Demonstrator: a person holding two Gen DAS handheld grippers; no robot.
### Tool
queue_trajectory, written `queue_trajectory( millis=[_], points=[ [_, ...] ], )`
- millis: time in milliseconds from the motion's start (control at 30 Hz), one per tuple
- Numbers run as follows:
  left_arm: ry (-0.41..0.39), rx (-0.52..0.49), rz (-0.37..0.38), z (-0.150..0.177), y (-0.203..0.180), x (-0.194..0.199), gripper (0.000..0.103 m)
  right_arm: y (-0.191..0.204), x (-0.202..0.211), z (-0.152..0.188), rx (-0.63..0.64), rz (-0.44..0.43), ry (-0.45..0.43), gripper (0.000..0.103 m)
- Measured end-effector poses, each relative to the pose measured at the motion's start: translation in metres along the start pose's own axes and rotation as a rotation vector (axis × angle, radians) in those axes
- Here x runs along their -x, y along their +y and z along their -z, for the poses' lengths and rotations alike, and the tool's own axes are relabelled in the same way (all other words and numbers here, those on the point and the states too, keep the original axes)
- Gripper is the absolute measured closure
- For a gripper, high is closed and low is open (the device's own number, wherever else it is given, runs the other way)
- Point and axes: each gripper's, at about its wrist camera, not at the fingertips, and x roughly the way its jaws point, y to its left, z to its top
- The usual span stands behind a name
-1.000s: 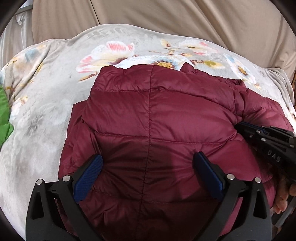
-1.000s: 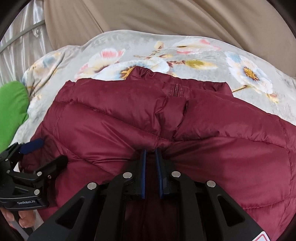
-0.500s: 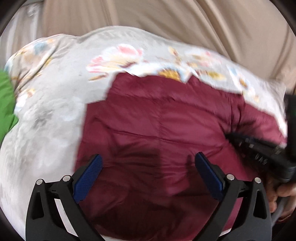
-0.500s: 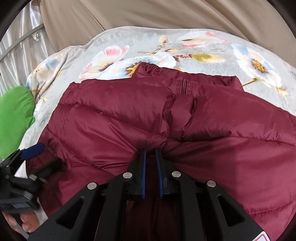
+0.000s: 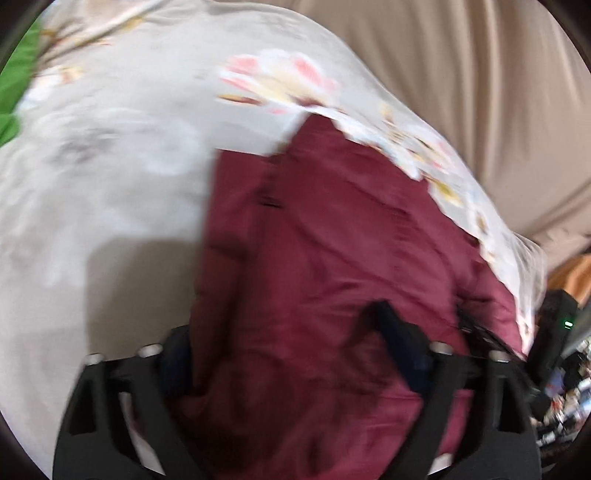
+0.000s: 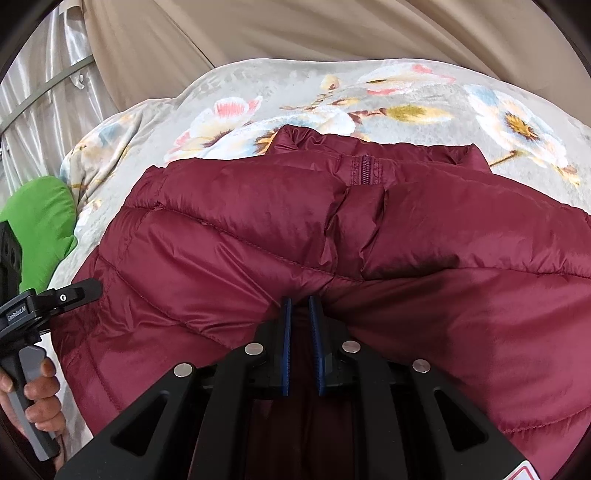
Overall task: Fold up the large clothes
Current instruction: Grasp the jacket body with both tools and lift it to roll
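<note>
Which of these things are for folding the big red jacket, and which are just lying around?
For the job:
- dark red puffer jacket
- right gripper, pinched shut on a fold of the jacket
- left gripper, jaws just been closing around the jacket's edge

Just lying about:
- flowery blanket under the jacket
- green cloth off to the side
- beige curtain behind

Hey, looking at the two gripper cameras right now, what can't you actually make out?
- Left wrist view: motion blur leaves it unclear whether the left gripper, whose jaws have just been closing, presses the jacket between them.
- Right wrist view: the right gripper hides the fabric it pinches; the jacket's right side is cut off by the frame edge.
- Green item: mostly cut off at the left edge, unidentifiable.
</note>
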Motion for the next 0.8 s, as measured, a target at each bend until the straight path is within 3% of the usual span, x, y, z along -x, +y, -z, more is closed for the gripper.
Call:
queue_trajectory(
  millis=[33, 100, 200, 367, 500, 633, 733, 800],
  points=[
    [-0.01, -0.025, -0.015, -0.001, -0.008, 0.002, 0.039, -0.001, 0.0, 0.0, -0.001, -0.003, 0.0, 0.09],
    [-0.046, -0.083, -0.028, -0.003, -0.026, 0.014, 0.071, -0.001, 0.0, 0.0, -0.005, -0.009, 0.0, 0.09],
    [-0.084, -0.135, 0.056, -0.007, -0.052, 0.043, 0.085, -0.003, -0.002, -0.001, -0.011, -0.021, 0.003, 0.09],
    [-0.16, -0.267, 0.154, -0.007, -0.115, 0.075, 0.088, -0.008, -0.006, -0.006, -0.022, -0.071, 0.028, 0.09],
    [-0.152, -0.359, 0.255, -0.002, -0.167, 0.082, 0.089, -0.015, -0.014, -0.016, -0.058, -0.162, 0.081, 0.09],
    [-0.128, -0.418, 0.266, 0.004, -0.207, 0.07, 0.089, -0.028, -0.006, -0.022, -0.1, -0.255, 0.16, 0.09],
    [-0.122, -0.431, 0.276, 0.008, -0.221, 0.07, 0.089, -0.046, 0.039, -0.012, -0.123, -0.366, 0.13, 0.088],
    [-0.127, -0.437, 0.266, 0.008, -0.223, 0.071, 0.089, -0.053, 0.059, 0.001, -0.114, -0.397, 0.14, 0.088]
  ],
)
